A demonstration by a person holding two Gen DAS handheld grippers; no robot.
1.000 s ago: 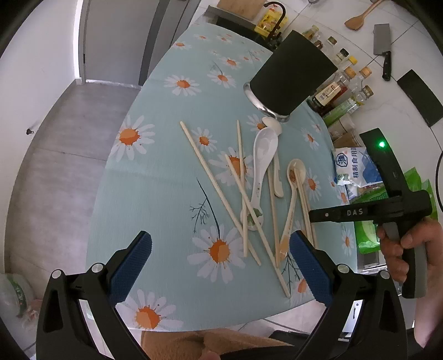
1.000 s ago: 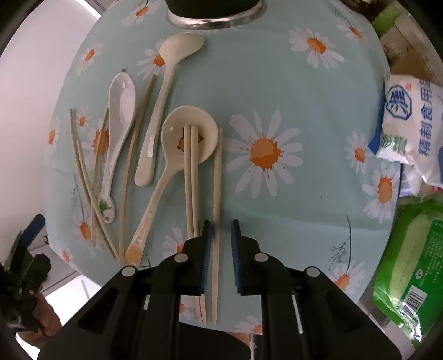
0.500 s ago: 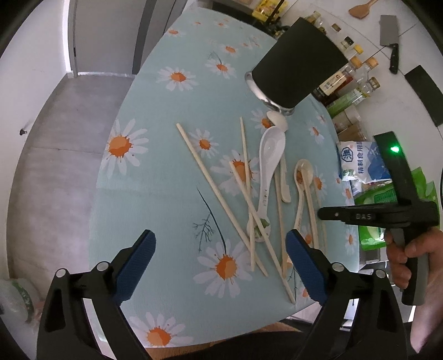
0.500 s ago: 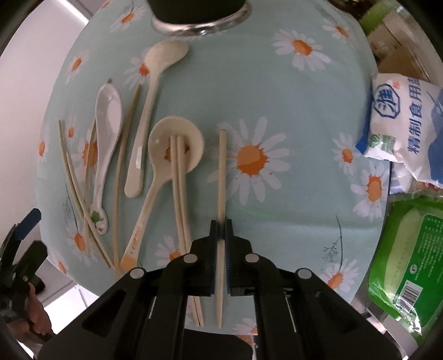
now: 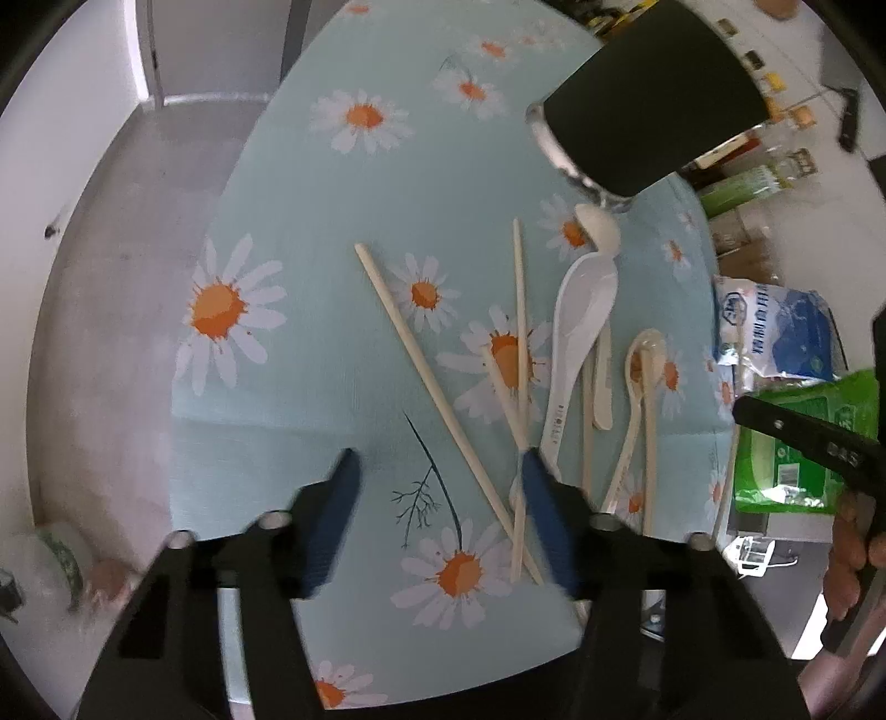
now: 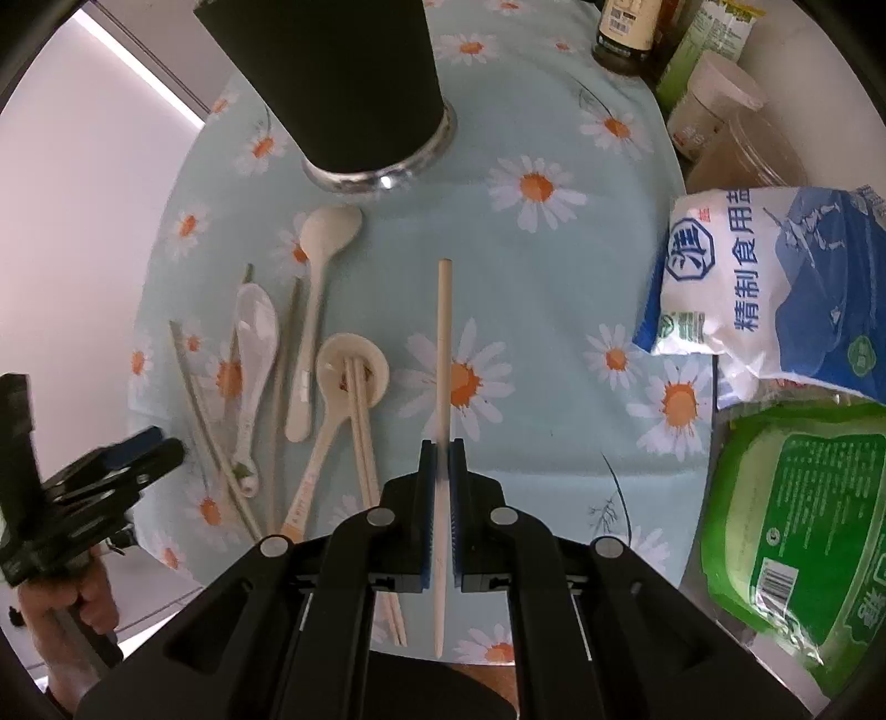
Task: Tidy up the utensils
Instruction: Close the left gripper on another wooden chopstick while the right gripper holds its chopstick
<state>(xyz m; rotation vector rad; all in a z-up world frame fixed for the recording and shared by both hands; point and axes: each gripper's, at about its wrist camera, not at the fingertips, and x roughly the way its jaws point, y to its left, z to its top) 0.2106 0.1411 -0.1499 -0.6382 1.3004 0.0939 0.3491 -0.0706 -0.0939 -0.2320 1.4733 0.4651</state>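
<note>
Several beige chopsticks and three spoons lie on the daisy-print tablecloth (image 5: pixel 332 183). In front of the tall black utensil cup (image 6: pixel 343 83) my right gripper (image 6: pixel 442 459) is shut on one chopstick (image 6: pixel 443 332), held off the cloth and pointing at the cup. My left gripper (image 5: pixel 437 504) hangs low over the crossed chopsticks (image 5: pixel 421 376). Its jaws are closing, and the chopsticks' near ends lie between them by the right pad, not pressed. A white ceramic spoon (image 5: pixel 581 332) and two beige spoons (image 6: pixel 321 277) (image 6: pixel 349 371) rest beside them. Two chopsticks lie across the second spoon's bowl.
A blue-and-white salt bag (image 6: pixel 775 293) and a green packet (image 6: pixel 792 526) sit off the table's right edge. Bottles and jars (image 6: pixel 631 33) stand behind the cup. Grey floor (image 5: pixel 111 277) lies beyond the table's left edge. A hand (image 6: pixel 83 598) holds the left gripper's handle.
My right gripper closed on a chopstick and lifted it from beside the beige spoon. My left gripper came down toward the crossed chopsticks and its jaws narrowed.
</note>
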